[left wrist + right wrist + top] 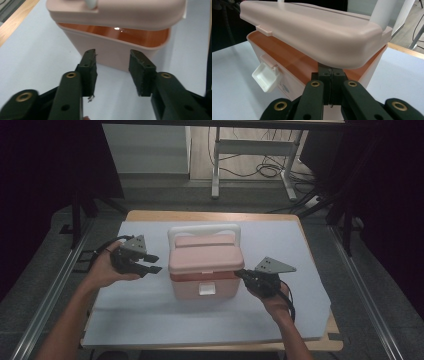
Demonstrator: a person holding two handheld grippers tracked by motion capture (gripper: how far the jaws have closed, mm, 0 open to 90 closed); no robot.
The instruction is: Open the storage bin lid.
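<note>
Pink cooler box (204, 267) between both tongs

The right gripper's (331, 75) fingertips are hidden under the lid (317, 32); the box's (117, 53) top is cut off.

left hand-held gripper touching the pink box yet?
Apart. In the left gripper view, the left hand-held gripper has open jaws short of the pink box, white table cover visible between them. The high view shows the same gap.

Pink box (205, 270), white handle (204, 229), black tongs (155, 263).
</note>
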